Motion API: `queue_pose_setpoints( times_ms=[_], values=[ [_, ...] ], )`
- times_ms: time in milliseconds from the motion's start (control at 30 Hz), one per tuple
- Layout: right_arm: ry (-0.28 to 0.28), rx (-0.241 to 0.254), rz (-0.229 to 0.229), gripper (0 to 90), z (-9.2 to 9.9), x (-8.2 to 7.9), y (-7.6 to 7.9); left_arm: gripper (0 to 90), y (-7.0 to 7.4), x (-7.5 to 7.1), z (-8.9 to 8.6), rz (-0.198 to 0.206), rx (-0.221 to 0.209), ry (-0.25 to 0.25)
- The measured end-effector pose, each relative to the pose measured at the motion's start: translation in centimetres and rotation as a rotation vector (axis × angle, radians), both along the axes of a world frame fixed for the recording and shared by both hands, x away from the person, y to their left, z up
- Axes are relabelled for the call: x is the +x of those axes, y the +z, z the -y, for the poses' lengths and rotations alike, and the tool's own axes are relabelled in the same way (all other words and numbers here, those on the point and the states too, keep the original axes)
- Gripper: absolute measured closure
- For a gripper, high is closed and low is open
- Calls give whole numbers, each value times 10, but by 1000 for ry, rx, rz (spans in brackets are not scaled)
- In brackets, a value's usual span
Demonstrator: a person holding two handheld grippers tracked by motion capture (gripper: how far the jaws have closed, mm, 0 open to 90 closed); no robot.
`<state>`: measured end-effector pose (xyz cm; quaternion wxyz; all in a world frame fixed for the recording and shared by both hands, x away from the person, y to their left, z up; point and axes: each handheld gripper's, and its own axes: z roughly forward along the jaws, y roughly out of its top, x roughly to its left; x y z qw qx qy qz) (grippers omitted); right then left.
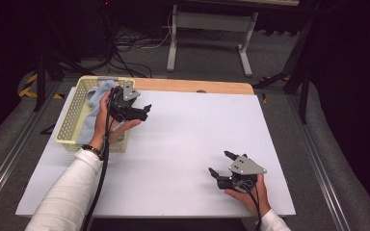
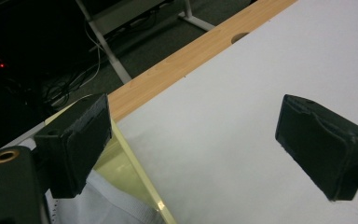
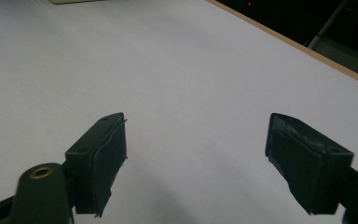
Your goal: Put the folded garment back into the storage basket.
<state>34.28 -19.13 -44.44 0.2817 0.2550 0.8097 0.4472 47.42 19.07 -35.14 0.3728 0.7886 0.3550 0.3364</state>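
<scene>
Nearest to the person, at the front right of the table, the right gripper (image 1: 220,163) rests low over the white sheet (image 1: 188,144) that covers most of the tabletop. Its grey three-cornered plate faces up and its jaws point toward the left of the table. In the right gripper view the two black jaws stand wide apart with bare white sheet between them; they hold nothing. The right hand (image 1: 248,192) wraps the gripper's body from behind, with a white sleeve just showing at the table's front edge.

Farther in and to the left, the left forearm in its white sleeve (image 1: 70,192) reaches up across the sheet, a watch band on the wrist and the black cable running along it. The left gripper (image 1: 144,109) hangs just beside the right-hand wall of a pale yellow plastic basket (image 1: 72,115), jaws aimed out over the table to the right. In the left gripper view its jaws are also spread wide and empty, one of them just over the basket's rim, the other over open sheet.

Inside the basket lies a light blue-grey cloth (image 1: 96,98), bunched up, filling most of it and rising to the far rim.

Beyond the sheet a strip of bare wooden tabletop (image 1: 197,86) runs along the far edge, and past that the white legs of a desk frame (image 1: 173,48) stand on the dark floor among loose cables.
</scene>
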Motion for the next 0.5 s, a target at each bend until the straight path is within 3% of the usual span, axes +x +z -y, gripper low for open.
queue_pose_setpoints(
  times_ms=[267,500],
  values=[
    [4,0,1,212,-2,-1,0,112,-1,-7,10,10,23,-16],
    [15,-14,-4,212,-4,-1,-1,116,-1,-13,15,11,16,-55]
  ],
)
